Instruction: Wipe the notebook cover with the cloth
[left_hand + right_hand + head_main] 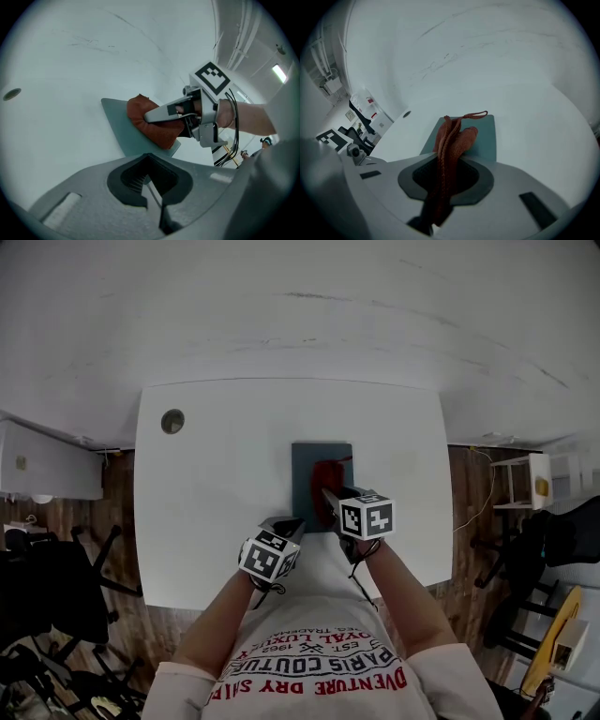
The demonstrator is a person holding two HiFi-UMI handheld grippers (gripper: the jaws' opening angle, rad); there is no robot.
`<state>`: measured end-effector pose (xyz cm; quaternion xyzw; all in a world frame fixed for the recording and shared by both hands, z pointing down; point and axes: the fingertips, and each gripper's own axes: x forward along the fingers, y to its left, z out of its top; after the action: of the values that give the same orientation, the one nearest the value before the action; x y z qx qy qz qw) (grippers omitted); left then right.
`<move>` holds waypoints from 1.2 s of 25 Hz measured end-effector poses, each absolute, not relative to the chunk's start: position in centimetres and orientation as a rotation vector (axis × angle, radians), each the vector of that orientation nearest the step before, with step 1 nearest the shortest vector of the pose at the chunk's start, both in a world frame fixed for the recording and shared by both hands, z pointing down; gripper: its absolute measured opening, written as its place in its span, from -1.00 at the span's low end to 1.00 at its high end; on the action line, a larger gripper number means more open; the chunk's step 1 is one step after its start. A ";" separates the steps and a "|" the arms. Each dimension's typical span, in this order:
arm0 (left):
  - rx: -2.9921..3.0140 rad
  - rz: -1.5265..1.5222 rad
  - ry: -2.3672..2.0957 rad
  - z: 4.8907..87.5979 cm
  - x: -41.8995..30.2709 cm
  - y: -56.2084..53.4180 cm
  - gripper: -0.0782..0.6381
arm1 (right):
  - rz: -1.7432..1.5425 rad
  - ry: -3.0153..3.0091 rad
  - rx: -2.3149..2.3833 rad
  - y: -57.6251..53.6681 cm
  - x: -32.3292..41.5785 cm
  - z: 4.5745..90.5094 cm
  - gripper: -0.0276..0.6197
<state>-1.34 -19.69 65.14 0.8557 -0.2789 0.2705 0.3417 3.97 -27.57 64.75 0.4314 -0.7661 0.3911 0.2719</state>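
Observation:
A dark teal notebook [307,470] lies flat on the white table [216,484], just ahead of the person. A red cloth [325,474] rests bunched on its cover. My right gripper [328,498] is shut on the cloth and holds it down on the notebook. In the right gripper view the cloth [452,140] runs up from between the jaws onto the notebook [485,136]. My left gripper [286,526] sits by the notebook's near left corner, jaws shut with nothing between them. The left gripper view shows the notebook [117,124], the cloth [152,129] and the right gripper [159,112].
A round cable hole [172,421] lies in the table's far left part. Beyond the table's left edge are a white cabinet [47,465] and black office chairs [56,596]. A white stool [525,479] stands on the wooden floor to the right.

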 end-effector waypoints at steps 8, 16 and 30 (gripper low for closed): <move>2.225 0.705 -0.727 65.1 -1.3 -19.6 -0.76 | 1.053 -2.001 1.275 -27.0 9.3 64.8 -0.67; 2.230 0.705 -0.727 65.2 -1.4 -19.6 -0.76 | 1.027 -1.935 1.348 -25.3 12.5 64.5 -0.68; 2.214 0.696 -0.707 65.2 -1.4 -19.5 -0.76 | 1.146 -2.177 0.991 -20.8 1.8 60.8 -0.69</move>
<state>-1.37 -19.49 65.17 0.8549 -0.2728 0.2687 0.3500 1.77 -20.79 60.81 0.3625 -0.7963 0.4193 0.2423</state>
